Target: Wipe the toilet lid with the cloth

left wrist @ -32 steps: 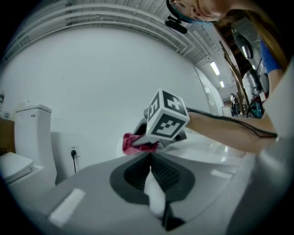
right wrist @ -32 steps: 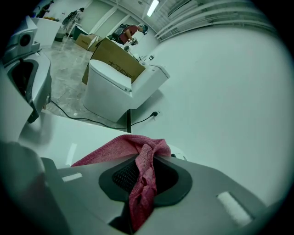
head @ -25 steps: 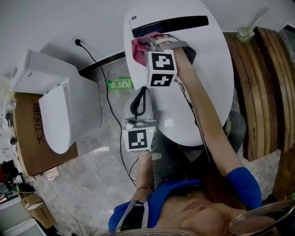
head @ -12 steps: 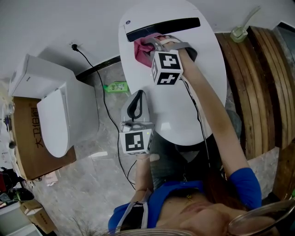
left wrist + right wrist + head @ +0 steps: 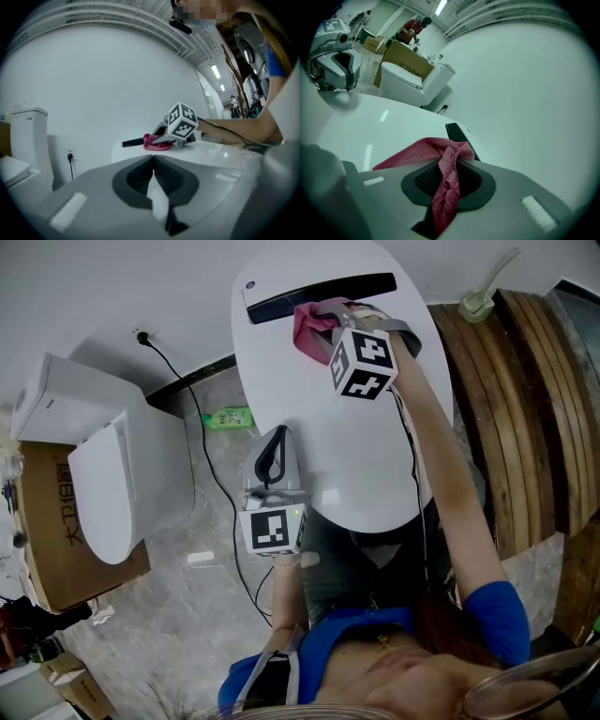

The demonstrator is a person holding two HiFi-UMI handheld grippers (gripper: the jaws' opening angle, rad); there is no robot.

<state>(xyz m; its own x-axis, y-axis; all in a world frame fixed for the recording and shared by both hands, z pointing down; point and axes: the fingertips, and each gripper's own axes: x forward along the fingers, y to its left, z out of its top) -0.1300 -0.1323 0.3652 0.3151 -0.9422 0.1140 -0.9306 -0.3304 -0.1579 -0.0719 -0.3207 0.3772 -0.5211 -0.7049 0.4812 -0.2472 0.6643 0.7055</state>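
Two jaws of the right gripper point(image 5: 449, 174) are clenched on a bunched fold of the pink cloth point(image 5: 440, 154). The rest of the cloth trails onto the white toilet lid point(image 5: 356, 456), just in front of the dark strip point(image 5: 319, 294) at its rear. The left gripper point(image 5: 153, 171) has its jaws pressed together on nothing and sits at the lid's near left edge. Wiping looks under way at the back of the lid. The next stroke probably calls for dragging the cloth toward the front, kept flat and pressed down.
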